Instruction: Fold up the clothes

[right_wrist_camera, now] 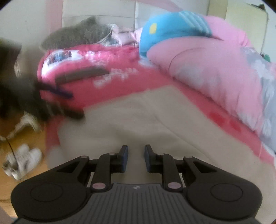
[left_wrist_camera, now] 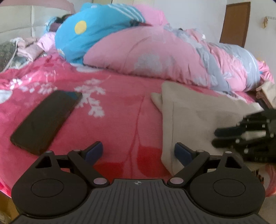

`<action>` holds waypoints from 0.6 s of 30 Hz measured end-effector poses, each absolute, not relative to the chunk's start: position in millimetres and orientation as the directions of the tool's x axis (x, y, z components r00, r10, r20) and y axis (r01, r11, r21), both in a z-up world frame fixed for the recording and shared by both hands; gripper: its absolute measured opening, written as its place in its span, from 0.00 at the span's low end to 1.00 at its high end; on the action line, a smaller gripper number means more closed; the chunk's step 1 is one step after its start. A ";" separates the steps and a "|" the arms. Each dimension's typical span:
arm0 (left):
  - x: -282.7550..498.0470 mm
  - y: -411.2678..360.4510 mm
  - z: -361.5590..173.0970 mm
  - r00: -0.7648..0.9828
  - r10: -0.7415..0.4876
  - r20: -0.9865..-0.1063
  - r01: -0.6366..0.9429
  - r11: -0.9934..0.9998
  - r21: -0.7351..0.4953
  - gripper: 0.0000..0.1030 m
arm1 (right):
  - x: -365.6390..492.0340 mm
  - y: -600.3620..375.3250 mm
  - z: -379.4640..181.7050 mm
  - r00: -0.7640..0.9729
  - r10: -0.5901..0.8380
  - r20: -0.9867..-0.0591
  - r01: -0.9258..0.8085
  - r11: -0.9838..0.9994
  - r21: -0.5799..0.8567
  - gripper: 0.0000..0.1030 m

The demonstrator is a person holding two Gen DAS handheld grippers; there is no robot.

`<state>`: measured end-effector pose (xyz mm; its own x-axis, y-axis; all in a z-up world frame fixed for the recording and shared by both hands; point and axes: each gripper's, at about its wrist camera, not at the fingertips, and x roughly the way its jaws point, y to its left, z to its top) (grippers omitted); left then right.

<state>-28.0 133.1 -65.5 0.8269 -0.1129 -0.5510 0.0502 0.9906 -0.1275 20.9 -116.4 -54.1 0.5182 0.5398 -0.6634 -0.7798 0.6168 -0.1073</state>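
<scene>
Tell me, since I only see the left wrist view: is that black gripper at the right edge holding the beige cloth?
Observer: Seemingly not. The right gripper shows a narrow gap between its jaws, and the cloth lies flat beneath.
Operator: What's beside the bed?
Observer: A wood floor, with what look like white slippers on it.
Operator: And the grey thing at my far left?
Observer: A grey pillow, leaning against the white headboard.
</scene>
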 end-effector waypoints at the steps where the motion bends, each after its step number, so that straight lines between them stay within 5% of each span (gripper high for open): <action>1: -26.7 133.2 -62.9 0.833 -0.108 -0.543 0.051 0.992 -0.119 0.88 | 19.7 -117.0 -51.4 0.523 0.545 -0.655 -0.778 0.620 -0.106 0.22; 7: -2.2 115.8 -58.6 0.843 -0.121 -0.524 0.080 0.992 -0.101 0.88 | 14.9 -113.3 -36.5 0.591 0.554 -0.586 -0.747 0.650 -0.139 0.21; 18: 8.2 119.3 -77.9 0.815 -0.106 -0.570 0.053 0.993 -0.108 0.89 | -6.0 -153.1 -53.5 0.615 0.483 -0.623 -0.735 0.638 -0.231 0.23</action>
